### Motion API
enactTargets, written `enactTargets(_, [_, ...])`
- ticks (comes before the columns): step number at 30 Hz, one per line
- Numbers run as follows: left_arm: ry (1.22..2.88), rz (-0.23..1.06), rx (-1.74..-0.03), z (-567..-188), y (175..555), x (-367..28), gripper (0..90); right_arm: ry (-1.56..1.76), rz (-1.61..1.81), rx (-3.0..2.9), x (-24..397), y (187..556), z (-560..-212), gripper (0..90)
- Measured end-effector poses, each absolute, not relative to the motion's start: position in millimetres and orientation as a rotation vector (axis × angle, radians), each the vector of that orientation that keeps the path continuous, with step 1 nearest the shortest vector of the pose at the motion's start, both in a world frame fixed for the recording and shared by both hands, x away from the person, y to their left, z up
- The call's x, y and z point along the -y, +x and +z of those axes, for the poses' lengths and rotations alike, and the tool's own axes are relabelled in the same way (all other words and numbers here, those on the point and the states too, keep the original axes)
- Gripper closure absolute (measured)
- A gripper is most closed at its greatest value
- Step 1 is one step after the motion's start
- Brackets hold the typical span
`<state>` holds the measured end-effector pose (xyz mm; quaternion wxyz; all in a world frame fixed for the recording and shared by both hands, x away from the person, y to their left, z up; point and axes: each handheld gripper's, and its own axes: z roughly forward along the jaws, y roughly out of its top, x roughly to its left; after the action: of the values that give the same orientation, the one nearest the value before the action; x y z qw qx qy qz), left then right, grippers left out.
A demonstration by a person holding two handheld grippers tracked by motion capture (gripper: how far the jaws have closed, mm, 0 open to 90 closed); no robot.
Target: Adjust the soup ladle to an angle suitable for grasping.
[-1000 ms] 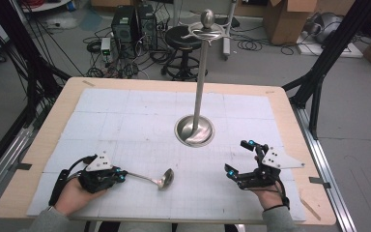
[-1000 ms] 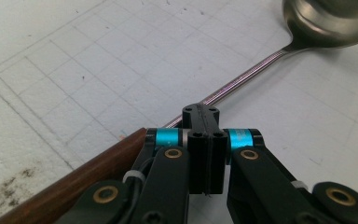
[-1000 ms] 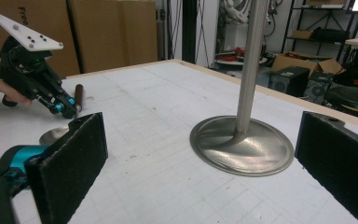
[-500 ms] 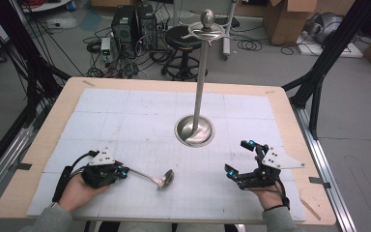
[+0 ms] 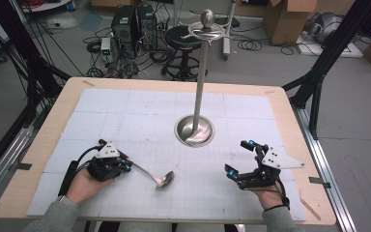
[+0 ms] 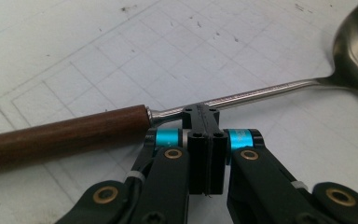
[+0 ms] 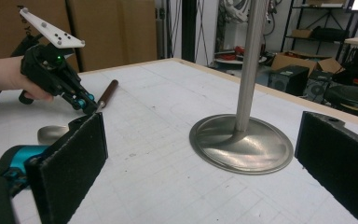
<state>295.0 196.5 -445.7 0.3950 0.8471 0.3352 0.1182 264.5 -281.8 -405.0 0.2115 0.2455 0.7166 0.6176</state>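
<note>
Here the ladle [image 5: 152, 173] lies flat on the tabletop [image 5: 125, 104] at lower centre, its long axis running from wooden handle at lower left to bowl at right. We see the left hand-held gripper [image 6: 206, 122] clenched on its metal shaft just past the handle; the right hand-held gripper [image 5: 239, 159], lower right, gapes released, well apart.

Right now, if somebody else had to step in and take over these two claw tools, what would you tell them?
Left gripper: shut on the ladle, pinching its metal shaft just past the wooden handle; the ladle lies on the table.
Right gripper: open, holding nothing, near the table's right edge.
The tall metal stand is mid-table, hooks on top.
Done: ladle gripped.
Left, probably: lift it and hang it on the stand.
</note>
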Motion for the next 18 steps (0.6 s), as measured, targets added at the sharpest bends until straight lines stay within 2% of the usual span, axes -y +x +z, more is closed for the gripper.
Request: enactTargets(18, [2.141,0.300,-0.871,-445.5,315.9,-180.3,89.8,0.680,1.715,-1.992,281.8,264.5,-405.1,1.3])
